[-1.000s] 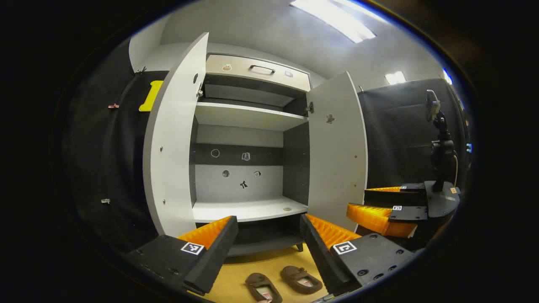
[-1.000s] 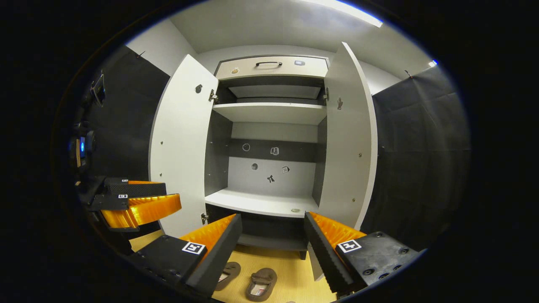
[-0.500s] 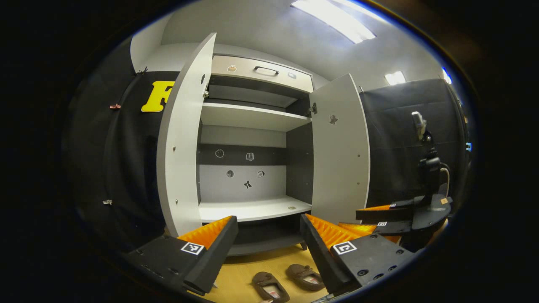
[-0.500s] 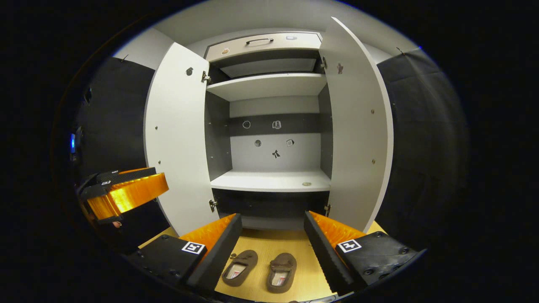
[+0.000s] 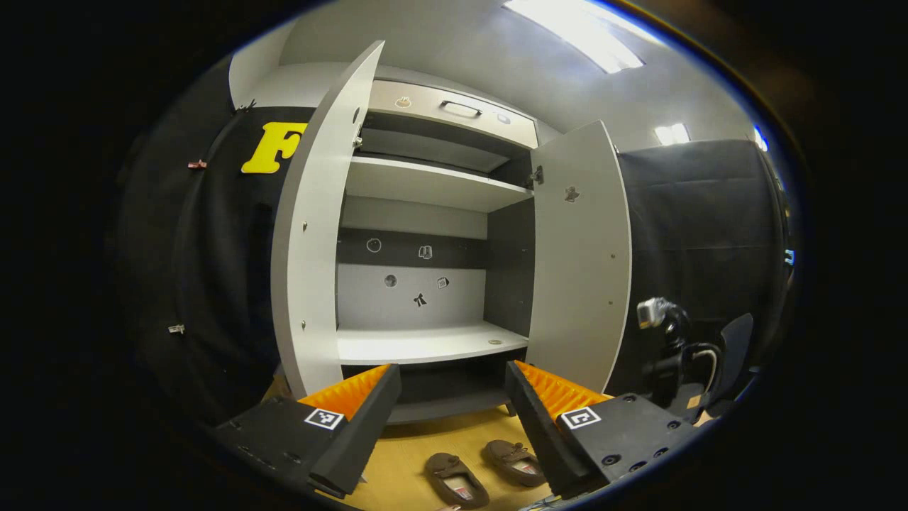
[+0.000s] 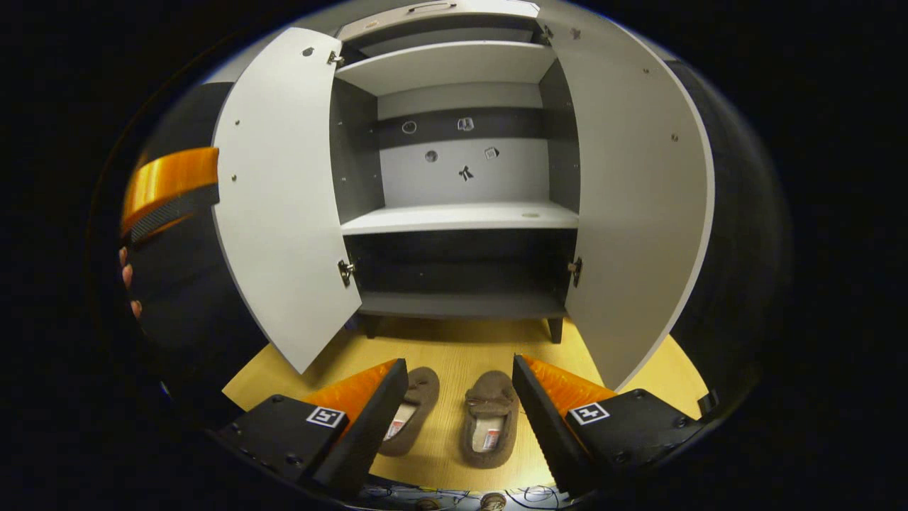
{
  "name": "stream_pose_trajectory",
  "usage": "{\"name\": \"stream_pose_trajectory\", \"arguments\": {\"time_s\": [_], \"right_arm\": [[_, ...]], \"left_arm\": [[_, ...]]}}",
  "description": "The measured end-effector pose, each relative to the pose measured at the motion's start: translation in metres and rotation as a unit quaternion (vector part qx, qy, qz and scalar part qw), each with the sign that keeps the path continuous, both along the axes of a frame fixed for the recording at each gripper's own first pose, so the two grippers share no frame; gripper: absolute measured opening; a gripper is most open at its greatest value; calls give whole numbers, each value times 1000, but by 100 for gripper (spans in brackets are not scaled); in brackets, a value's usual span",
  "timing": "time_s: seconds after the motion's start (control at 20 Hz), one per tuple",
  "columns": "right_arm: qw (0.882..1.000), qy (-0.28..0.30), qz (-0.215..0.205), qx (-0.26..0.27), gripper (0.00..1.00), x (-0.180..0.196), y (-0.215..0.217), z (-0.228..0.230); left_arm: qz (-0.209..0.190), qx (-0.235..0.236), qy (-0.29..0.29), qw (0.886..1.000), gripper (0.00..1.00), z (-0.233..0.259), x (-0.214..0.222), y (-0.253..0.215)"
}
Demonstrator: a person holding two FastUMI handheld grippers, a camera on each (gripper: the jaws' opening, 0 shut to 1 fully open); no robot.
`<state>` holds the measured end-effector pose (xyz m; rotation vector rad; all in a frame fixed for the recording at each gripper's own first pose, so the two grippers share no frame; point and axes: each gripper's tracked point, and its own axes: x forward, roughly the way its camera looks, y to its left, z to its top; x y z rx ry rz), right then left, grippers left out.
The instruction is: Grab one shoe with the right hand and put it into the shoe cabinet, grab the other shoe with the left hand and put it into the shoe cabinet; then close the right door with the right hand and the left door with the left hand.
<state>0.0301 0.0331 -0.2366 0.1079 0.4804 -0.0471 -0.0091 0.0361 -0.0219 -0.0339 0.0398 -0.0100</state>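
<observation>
Right tongs [image 6: 460, 397]: jaws spread wide, nothing held, poised above the floor [image 6: 454, 344] in front of the shoe cabinet [image 6: 461, 216]. Directly between and just beyond the two fingers, in the right gripper view, lies the pair of brown shoes: the right shoe [image 6: 488, 419] close to the right-hand finger, the left shoe [image 6: 410, 410] partly behind the left-hand finger. Both shoes lie side by side, near each other, long axes running toward the cabinet, openings nearest the tongs. Left tongs [image 5: 452, 397]: likewise wide open and empty, held higher and aimed at the cabinet's middle shelf [image 5: 425, 344]; in the left gripper view the same shoes sit low, below and in front of the cabinet base. Judgement: the right tongs are the nearer to the shoes and already roughly in line with them, so the first grasp falls to them; the move calls for a descent and a closure across the shoe's width, its length lying along the line of approach. Both shoes remain on the floor outside the cabinet. The left door [image 6: 280, 199] and right door [image 6: 635, 191] stand fully open, and the lower shelf [image 6: 461, 305] looks unobstructed.
</observation>
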Motion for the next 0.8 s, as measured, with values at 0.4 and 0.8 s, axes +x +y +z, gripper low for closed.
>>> {"name": "stream_pose_trajectory", "arguments": {"time_s": [0.4,0.8], "right_arm": [[991,130,11,42,77,-2,9,-138],[984,172,-3,35,70,27,-6,-207]], "left_arm": [[16,5,13,1000,95,-11,18,4],[18,37,32,999,95,-23,35,6]]}}
